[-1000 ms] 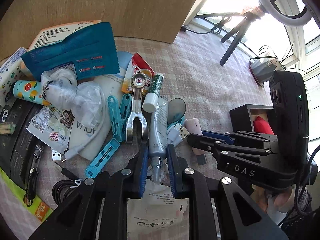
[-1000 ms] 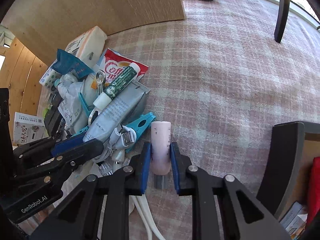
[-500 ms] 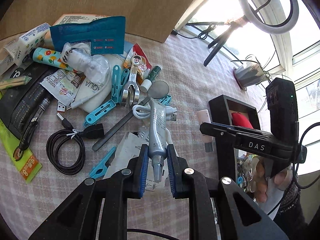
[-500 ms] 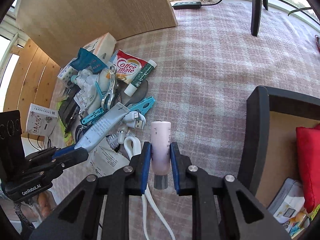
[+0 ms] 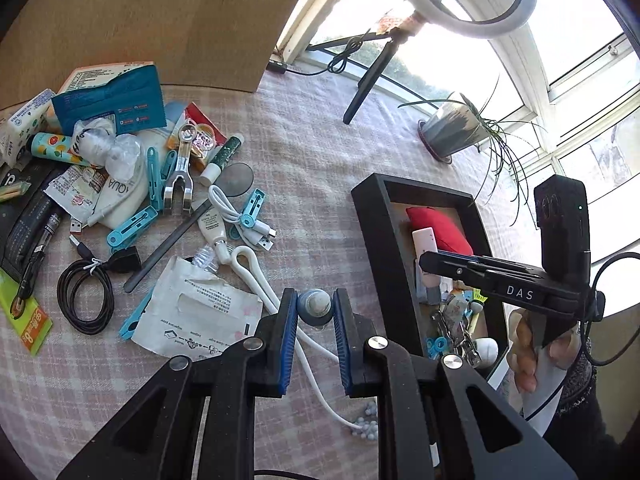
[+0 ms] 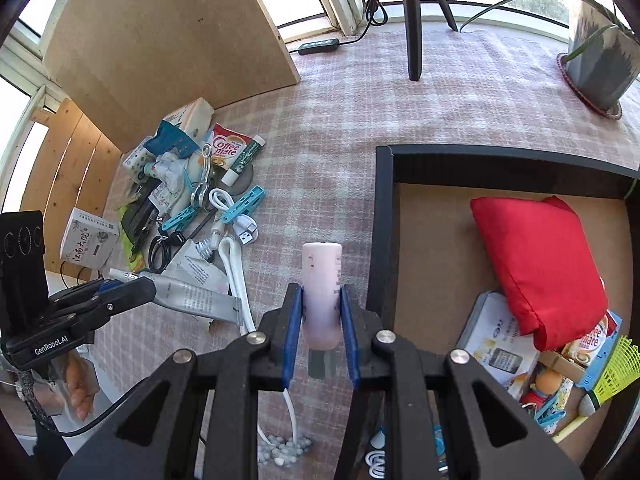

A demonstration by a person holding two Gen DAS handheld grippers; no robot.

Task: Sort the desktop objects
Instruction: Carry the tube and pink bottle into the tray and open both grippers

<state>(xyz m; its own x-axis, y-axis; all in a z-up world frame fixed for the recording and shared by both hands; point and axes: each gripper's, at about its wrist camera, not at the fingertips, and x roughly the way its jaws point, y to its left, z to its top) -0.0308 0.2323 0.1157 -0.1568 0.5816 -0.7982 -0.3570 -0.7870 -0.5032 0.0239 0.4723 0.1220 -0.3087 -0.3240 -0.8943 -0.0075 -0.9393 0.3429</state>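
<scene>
We hold two things at once. Our right gripper (image 6: pixel 320 320) is squeezed tight on a pink bottle (image 6: pixel 321 280). The bottle points straight out ahead of the fingers, with its gray cap back toward our hand and its round pink end sticking out past the fingertips. Our left gripper (image 5: pixel 315 312) is closed on a gray tube (image 6: pixel 192 294). In the left camera we see only the tube's round cap end (image 5: pixel 316 304) between the blue pads, because the tube hangs down and away from us. In the right camera the tube shows as a long flat silver strip poking out sideways from the left fingers.

The black box (image 6: pixel 382 216) is where things go. It already has a red pouch (image 6: pixel 540 268) and some small packs inside. The box wall sits just to the right of our right fingers, very near the pink bottle. The bottle is over the checked cloth (image 6: pixel 320 128), not yet over the box. So we think a short slide to the right, over the wall, is what comes next.

Our right gripper is the nearer one to the box. Our left gripper is farther off, with the box ahead of it and to its right. The pile of other things (image 5: pixel 160 184) lies ahead and to the left of the left fingers.

The bottle's long side runs along the box wall, so it should fit in lengthways.
</scene>
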